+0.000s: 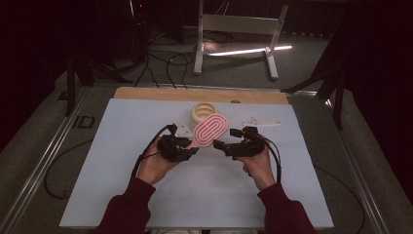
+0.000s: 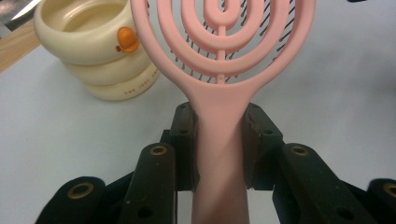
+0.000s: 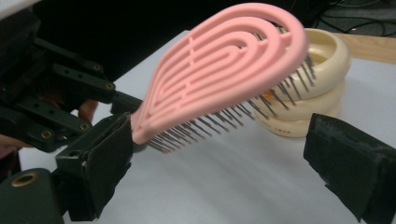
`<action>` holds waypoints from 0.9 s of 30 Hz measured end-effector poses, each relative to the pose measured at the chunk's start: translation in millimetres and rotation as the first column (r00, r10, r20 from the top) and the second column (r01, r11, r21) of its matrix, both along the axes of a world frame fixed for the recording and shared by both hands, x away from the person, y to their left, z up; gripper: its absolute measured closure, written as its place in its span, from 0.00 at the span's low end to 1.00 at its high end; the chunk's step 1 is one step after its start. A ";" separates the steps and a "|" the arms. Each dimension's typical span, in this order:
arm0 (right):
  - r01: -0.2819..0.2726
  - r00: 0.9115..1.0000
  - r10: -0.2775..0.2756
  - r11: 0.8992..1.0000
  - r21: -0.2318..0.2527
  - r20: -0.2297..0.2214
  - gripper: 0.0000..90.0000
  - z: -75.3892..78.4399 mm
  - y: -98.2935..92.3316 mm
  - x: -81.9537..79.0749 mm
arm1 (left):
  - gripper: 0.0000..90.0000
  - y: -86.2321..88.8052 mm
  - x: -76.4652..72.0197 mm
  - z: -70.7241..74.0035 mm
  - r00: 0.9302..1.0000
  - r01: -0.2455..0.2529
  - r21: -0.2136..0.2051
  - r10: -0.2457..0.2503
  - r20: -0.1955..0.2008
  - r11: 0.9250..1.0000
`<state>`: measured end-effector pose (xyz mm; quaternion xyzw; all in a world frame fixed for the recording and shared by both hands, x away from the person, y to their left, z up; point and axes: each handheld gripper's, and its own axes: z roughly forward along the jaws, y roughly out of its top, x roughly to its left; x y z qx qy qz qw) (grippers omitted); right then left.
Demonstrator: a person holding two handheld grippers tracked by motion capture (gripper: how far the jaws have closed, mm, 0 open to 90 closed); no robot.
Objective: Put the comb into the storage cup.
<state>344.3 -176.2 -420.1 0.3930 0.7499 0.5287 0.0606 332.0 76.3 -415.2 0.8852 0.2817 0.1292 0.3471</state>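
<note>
A pink vented hairbrush [image 1: 210, 128] with dark bristles is held above the white table [image 1: 146, 195]. My left gripper [image 1: 191, 148] is shut on its handle [image 2: 219, 154], both pads pressed against the sides. The brush head [image 3: 224, 70] tilts up, bristles pointing down. My right gripper [image 1: 220, 145] stands open just right of the brush head; in the right gripper view its jaws sit wide apart below and in front of the bristles, nothing between them. A cream ring-stacked bowl [image 1: 203, 112] with an orange dot [image 2: 127, 39] stands behind the brush.
A small white part [image 1: 262, 122] lies on the table to the right of the bowl. Another small white piece [image 1: 183, 128] sits by the left gripper. A wooden strip [image 1: 199, 94] edges the far side. Cables trail from both grippers.
</note>
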 end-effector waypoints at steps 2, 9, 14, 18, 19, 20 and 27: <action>-0.002 1.000 0.002 1.000 0.003 -0.006 0.09 0.0 0.4 0.2 | 0.78 0.0 0.0 0.0 1.000 0.000 0.000 0.000 0.000 1.000; 0.001 0.999 0.000 0.999 0.033 -0.047 0.16 0.3 1.7 3.9 | 0.78 -5.9 -2.9 -0.1 1.000 0.016 -0.017 -0.016 0.001 1.000; 0.014 0.998 -0.009 0.997 0.073 -0.065 0.19 0.4 1.1 5.1 | 0.78 -9.4 -4.3 0.1 1.000 0.021 -0.029 -0.021 0.005 0.999; 0.035 0.996 -0.027 0.995 0.096 -0.080 0.28 0.6 1.6 6.0 | 0.78 -12.2 -5.1 -0.3 1.000 0.028 -0.040 -0.027 0.006 0.999; 0.035 0.996 -0.027 0.994 0.104 -0.080 0.33 0.3 1.4 6.2 | 0.78 -12.6 -5.1 -0.2 1.000 0.029 -0.043 -0.029 0.005 0.999; 0.035 0.996 -0.025 0.993 0.114 -0.087 0.37 0.0 0.9 6.6 | 0.78 -13.0 -5.3 0.0 1.000 0.028 -0.045 -0.027 0.007 0.999; 0.038 0.990 -0.013 0.983 0.179 -0.141 0.47 -1.1 -0.5 9.8 | 0.78 -15.6 -6.1 -0.2 1.000 0.027 -0.051 -0.026 0.015 0.998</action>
